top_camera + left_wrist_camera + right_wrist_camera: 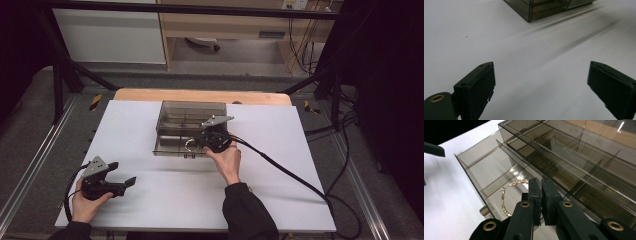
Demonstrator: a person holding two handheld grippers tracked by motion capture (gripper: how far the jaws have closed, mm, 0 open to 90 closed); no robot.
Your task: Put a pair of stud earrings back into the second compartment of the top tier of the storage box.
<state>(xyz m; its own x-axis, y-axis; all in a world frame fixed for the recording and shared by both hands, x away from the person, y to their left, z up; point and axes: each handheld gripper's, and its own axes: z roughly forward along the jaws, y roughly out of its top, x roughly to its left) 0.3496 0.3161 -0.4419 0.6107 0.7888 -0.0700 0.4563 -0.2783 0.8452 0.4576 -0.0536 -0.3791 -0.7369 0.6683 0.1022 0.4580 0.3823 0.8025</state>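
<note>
A white table (150, 200) carries a smoky clear organizer box (172, 112) (one drawer pulled out).

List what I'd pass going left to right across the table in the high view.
left gripper → pulled-out drawer of the smoky clear organizer box → gold bracelet → right gripper → its black cable

No readable text, labels or numbers.

High cam overhead, gripper cams low, close; shared: organizer box (190, 127), prob.
</note>
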